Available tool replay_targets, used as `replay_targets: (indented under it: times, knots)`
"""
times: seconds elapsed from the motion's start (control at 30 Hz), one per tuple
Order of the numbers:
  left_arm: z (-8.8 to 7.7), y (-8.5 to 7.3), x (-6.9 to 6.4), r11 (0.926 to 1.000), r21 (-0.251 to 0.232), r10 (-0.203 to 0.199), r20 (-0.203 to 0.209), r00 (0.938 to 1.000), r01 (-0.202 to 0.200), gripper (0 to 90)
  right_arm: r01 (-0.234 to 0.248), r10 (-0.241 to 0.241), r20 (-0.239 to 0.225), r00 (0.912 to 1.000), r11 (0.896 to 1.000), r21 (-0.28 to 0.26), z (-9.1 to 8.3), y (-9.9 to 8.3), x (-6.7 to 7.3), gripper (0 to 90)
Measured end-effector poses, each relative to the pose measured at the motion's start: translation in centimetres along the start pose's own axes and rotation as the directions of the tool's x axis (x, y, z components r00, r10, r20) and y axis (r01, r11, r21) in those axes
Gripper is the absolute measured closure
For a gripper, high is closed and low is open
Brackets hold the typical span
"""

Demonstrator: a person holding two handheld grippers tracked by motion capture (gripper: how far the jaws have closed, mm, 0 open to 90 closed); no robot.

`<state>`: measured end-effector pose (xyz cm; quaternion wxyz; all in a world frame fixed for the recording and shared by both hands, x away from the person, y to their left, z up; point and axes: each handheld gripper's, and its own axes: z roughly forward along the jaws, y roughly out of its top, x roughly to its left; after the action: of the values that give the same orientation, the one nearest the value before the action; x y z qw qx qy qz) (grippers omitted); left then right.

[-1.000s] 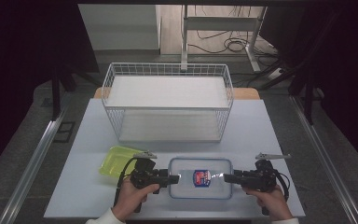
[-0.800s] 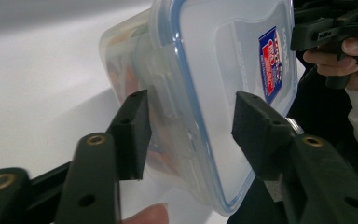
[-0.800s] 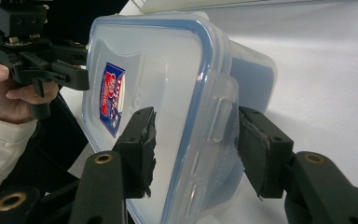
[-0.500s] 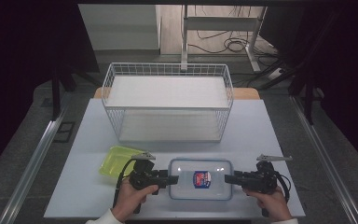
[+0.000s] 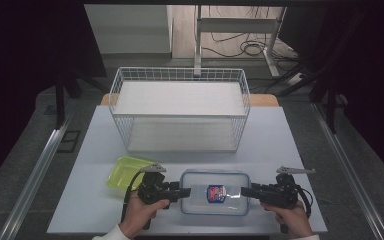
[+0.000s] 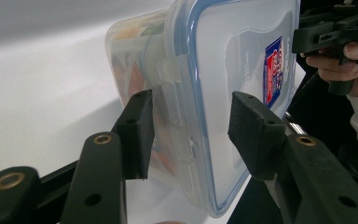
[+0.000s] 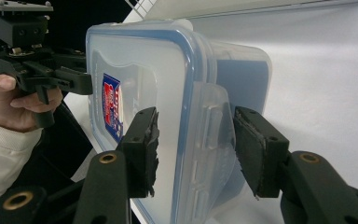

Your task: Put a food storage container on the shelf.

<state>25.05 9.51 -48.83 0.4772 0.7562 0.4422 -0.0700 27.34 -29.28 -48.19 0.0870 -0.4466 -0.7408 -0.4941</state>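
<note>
A clear plastic box (image 5: pixel 215 205) with a blue-sealed lid and a red and blue sticker (image 5: pixel 215 193) lies flat near the table's front edge. My left gripper (image 5: pixel 185 191) is at its left end and my right gripper (image 5: pixel 246 191) at its right end. In the left gripper view my left gripper (image 6: pixel 191 135) is open, its jaws straddling the box's end latch (image 6: pixel 170 79) with gaps on both sides. In the right gripper view my right gripper (image 7: pixel 198 149) is also open, around the opposite latch (image 7: pixel 212 121), with the lid (image 7: pixel 140 79) facing the left jaw.
A shallow lime-green tub (image 5: pixel 127 172) lies just left of the left hand. A white wire basket (image 5: pixel 180 107) stands across the back half of the table (image 5: pixel 290 145). Floor rails run along both sides of the table.
Both grippers have stayed at the box's two ends with only slight shifts. The box has not visibly moved.
</note>
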Motion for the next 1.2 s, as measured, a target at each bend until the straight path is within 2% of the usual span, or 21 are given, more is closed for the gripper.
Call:
replay_targets:
  times: [0.1,0.27,0.57,0.77,0.93,1.2]
  knots:
    - [-0.1,0.0,-0.1,1.0,-0.005,0.004,-0.002,1.0,-0.004,51.2,0.004,-0.004,0.001,1.0,1.0,-0.005,0.0,0.0,0.1,51.2]
    - [-0.7,0.5,-0.6,0.9993,-0.02,0.031,-0.011,0.9995,-0.031,51.2,0.011,-0.011,-0.014,0.9998,0.999,-0.036,-0.3,0.2,0.4,51.7]
    - [-1.6,1.4,-1.0,0.9979,-0.036,0.052,-0.009,0.9986,-0.053,51.1,0.054,-0.054,-0.005,0.9985,0.996,-0.066,-0.9,1.0,1.5,51.8]
    - [-2.7,2.5,-1.2,0.9955,-0.059,0.074,-0.013,0.9972,-0.075,51.1,0.092,-0.092,-0.002,0.9957,0.991,-0.094,-1.3,2.2,2.4,51.9]
    - [-3.6,3.7,-0.9,0.9935,-0.075,0.084,-0.022,0.9962,-0.086,51.1,0.118,-0.118,-0.001,0.993,0.987,-0.112,-0.9,3.5,2.9,52.0]
    - [-6.0,5.7,-0.4,0.9896,-0.106,0.095,-0.032,0.995,-0.098,51.0,0.169,-0.17,-0.001,0.9854,0.977,-0.129,-0.2,6.5,4.5,52.1]
